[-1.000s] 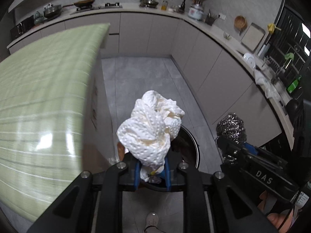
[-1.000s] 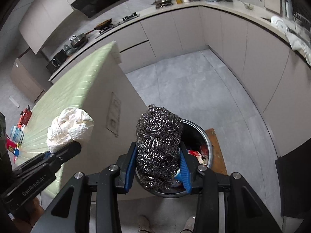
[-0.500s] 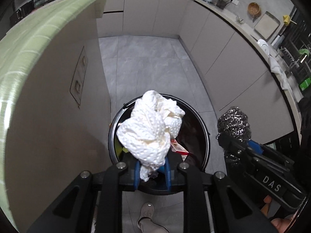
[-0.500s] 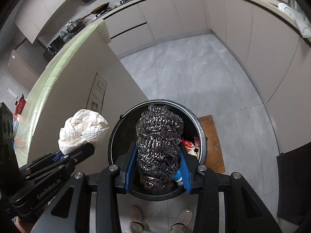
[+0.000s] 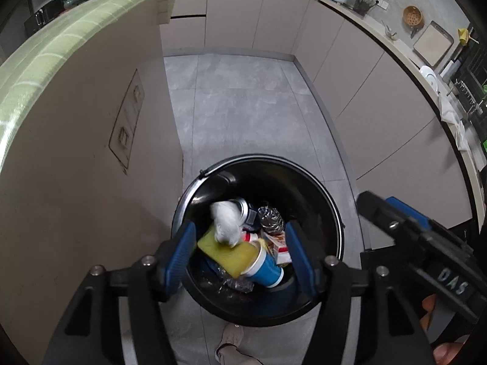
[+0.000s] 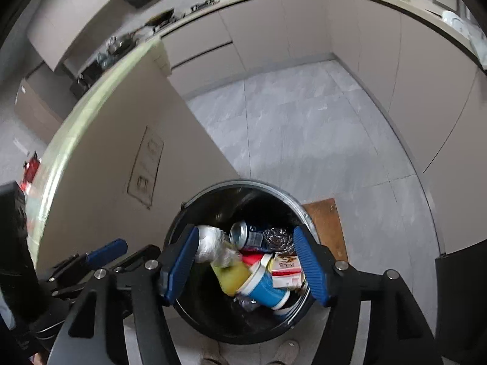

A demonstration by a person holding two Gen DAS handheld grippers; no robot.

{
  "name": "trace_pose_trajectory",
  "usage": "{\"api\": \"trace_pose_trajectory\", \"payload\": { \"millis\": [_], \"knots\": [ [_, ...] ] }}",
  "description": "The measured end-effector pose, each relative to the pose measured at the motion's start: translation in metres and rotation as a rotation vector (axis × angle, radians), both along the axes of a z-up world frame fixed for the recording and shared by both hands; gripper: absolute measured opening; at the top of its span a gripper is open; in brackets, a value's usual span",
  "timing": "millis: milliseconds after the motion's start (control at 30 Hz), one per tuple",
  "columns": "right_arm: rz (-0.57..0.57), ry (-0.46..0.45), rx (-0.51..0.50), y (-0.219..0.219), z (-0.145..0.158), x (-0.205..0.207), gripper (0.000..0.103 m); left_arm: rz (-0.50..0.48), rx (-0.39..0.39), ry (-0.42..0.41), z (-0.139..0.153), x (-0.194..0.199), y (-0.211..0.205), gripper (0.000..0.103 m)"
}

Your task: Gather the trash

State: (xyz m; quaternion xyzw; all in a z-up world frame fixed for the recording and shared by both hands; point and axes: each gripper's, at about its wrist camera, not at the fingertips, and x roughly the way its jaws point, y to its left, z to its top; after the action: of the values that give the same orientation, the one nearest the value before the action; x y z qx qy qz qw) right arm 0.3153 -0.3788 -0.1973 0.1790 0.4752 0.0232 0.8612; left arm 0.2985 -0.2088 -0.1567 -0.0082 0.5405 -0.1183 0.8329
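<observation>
The black round trash bin (image 5: 258,156) (image 6: 240,182) stands on the floor right under both grippers. My left gripper (image 5: 240,252) hangs over it, jaws opening, nothing between the blue pads. The white paper wad (image 5: 226,222) (image 6: 208,241), blurred, is down inside the bin on a yellow sponge (image 5: 225,249). My right gripper (image 6: 245,264) (image 5: 383,206) is also opening with nothing gripped. The steel wool ball (image 6: 277,237) (image 5: 271,217) lies in the bin beside a can (image 6: 246,234) and a blue cup (image 5: 264,266). The left gripper (image 6: 124,252) shows at the right wrist view's lower left.
A beige island with a green top (image 5: 61,48) rises close on the left of the bin. Beige cabinets (image 5: 380,115) curve along the back and right, with grey tiled floor (image 5: 243,106) between. A brown mat (image 6: 325,228) lies by the bin. A person's shoes (image 5: 231,343) show below.
Both grippers came lower over the bin and opened. The paper wad left the left gripper and the steel wool left the right one; both now lie inside the bin.
</observation>
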Motion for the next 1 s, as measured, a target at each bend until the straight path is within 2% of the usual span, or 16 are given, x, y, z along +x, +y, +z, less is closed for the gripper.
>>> {"api": "trace_pose_trajectory", "payload": {
  "millis": [300,400,533,600,700,833,1000],
  "knots": [
    [-0.016,0.009,0.009,-0.010,0.004,-0.009,0.067,0.006,0.014,-0.037,0.020,-0.016,-0.001,0.063],
    [-0.005,0.025,0.015,-0.007,0.009,-0.015,0.067,0.019,0.017,-0.058,0.036,-0.023,0.004,0.063],
    [0.005,-0.009,0.011,0.000,0.031,-0.028,0.067,0.037,0.017,-0.088,0.062,-0.038,0.018,0.063],
    [0.029,0.021,0.000,0.008,0.035,-0.033,0.067,0.042,0.018,-0.095,0.072,-0.045,0.026,0.063],
    [0.060,0.017,0.026,0.026,0.055,-0.056,0.067,0.062,0.031,-0.111,0.094,-0.068,0.044,0.063],
    [0.106,-0.009,-0.004,0.058,0.086,-0.096,0.067,0.080,0.034,-0.146,0.122,-0.104,0.075,0.072],
    [0.128,-0.084,-0.062,0.108,0.128,-0.163,0.067,0.082,0.042,-0.217,0.146,-0.161,0.122,0.075]
  ]
}}
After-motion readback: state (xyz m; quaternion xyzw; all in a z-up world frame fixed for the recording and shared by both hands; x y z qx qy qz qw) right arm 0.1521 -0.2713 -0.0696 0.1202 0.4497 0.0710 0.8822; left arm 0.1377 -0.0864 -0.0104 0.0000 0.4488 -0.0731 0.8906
